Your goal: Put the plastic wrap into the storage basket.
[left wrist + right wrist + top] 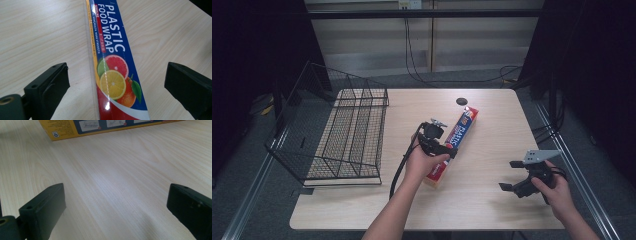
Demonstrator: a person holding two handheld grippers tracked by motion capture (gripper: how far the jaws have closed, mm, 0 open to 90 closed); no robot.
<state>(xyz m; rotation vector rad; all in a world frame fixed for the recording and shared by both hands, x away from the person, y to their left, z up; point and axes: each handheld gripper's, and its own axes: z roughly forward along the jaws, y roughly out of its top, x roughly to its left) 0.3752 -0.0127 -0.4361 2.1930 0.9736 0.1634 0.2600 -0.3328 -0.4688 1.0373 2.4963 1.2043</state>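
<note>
Pale wooden tabletop [492, 120] under me; the plastic wrap box [112, 62] lies lengthwise between my left gripper [117, 85] pads, unclenched, nothing gripped; my right gripper [524, 175] idles open, farther off.

- Two bare forearms are seen entering from the bottom of the high view; no sleeves are worn on the parts shown.
- The left gripper [443, 142] is built of black parts, with a small silver fitting on top and a black cable trailing below it.
- The right gripper [511, 175], lower right, is black too, topped by a grey three-cornered plate.
- In both gripper views, blocky matt black jaws are seen at the lower corners, each left one marked by a small round hole.
</note>
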